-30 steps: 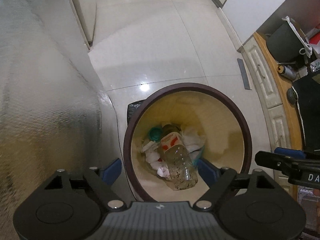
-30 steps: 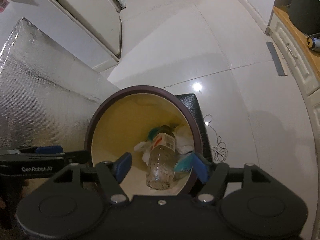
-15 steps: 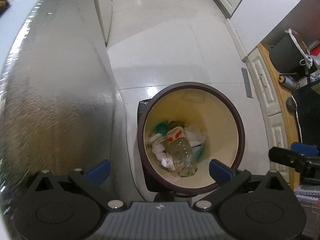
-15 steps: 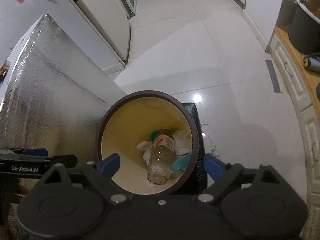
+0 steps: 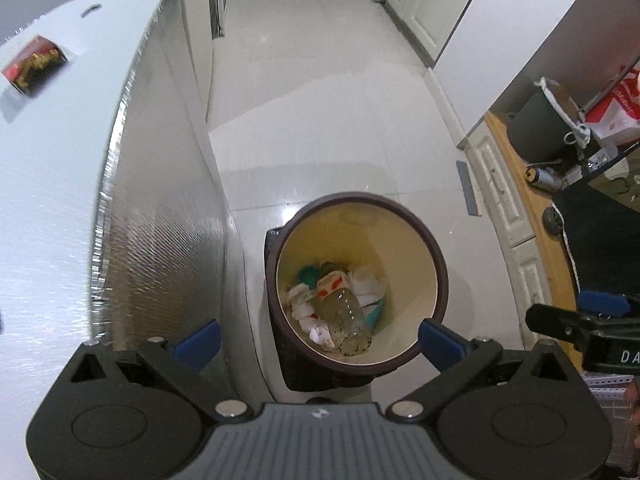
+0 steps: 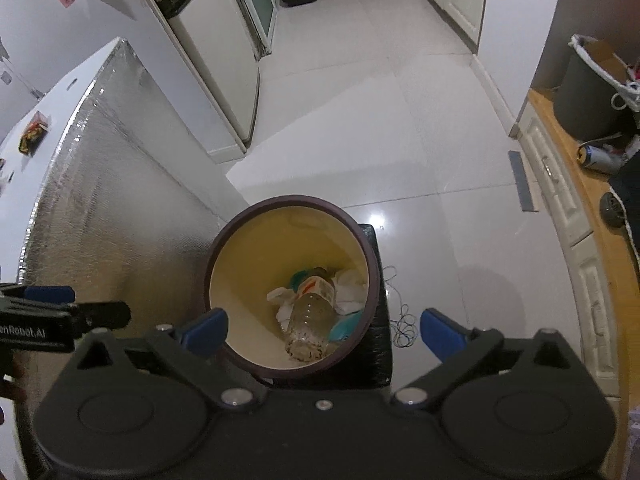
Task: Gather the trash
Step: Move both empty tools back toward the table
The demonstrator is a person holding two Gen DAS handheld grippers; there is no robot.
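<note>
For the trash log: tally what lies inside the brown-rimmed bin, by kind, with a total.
Inside the bin:
Clear plastic bottle: 1
Teal round lid: 1
Teal piece by the wall: 1
Crumpled white paper: several wads; exact count unclear, taken as 1 heap
Total: 4 kinds of item visible; more may lie hidden underneath.

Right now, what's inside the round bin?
Inside the bin lies a clear plastic bottle on crumpled white paper, with a green lid beside it. Whatever sits under the bottle and paper is covered.
</note>
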